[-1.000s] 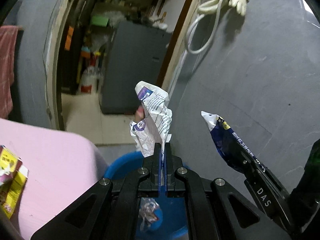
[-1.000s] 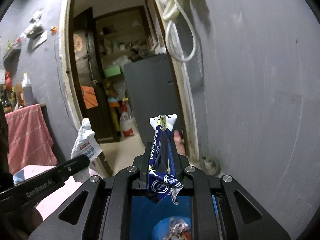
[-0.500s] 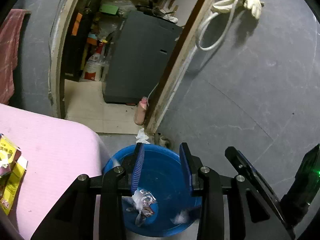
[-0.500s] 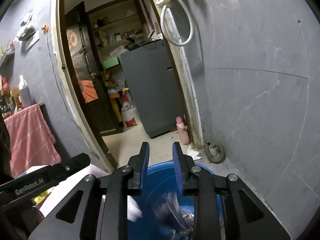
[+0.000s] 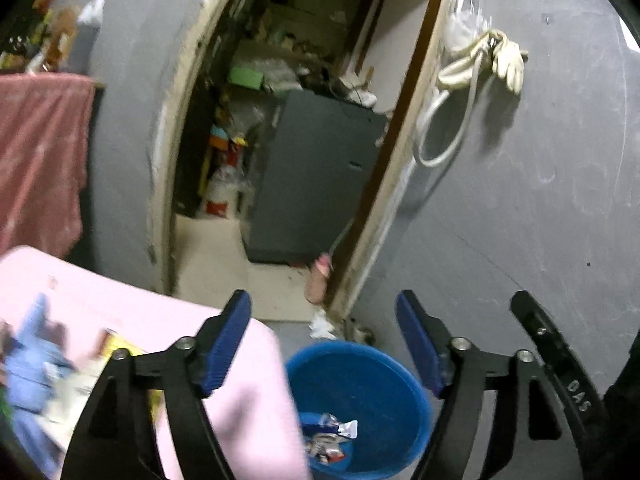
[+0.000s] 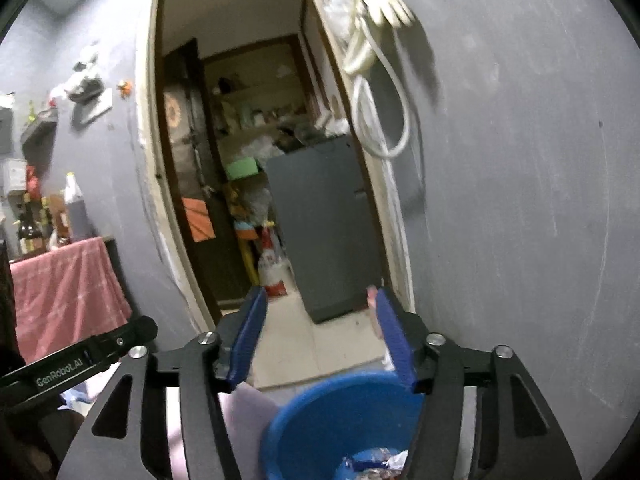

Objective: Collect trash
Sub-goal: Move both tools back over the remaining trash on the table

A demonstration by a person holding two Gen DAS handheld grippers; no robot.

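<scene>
A blue plastic basin (image 5: 384, 392) stands on the floor beside the pink table; crumpled wrappers (image 5: 330, 438) lie in its bottom. It also shows in the right wrist view (image 6: 336, 412) with wrappers (image 6: 376, 462) inside. My left gripper (image 5: 324, 344) is wide open and empty, above the basin and the table corner. My right gripper (image 6: 318, 336) is wide open and empty, above the basin. More trash, a yellow wrapper (image 5: 116, 348) and blurred blue and white pieces (image 5: 28, 368), lies on the pink table (image 5: 168, 320).
A grey wall (image 5: 520, 220) rises right behind the basin, with a hose and glove (image 5: 480, 60) hung on it. A doorway (image 5: 280, 160) opens to a cluttered room with a dark cabinet (image 5: 312, 176). A red cloth (image 5: 40, 160) hangs at left.
Both grippers let go of their wrappers, which fell into the basin, and have opened wider. Both have lifted and swung left, toward the pink table.
</scene>
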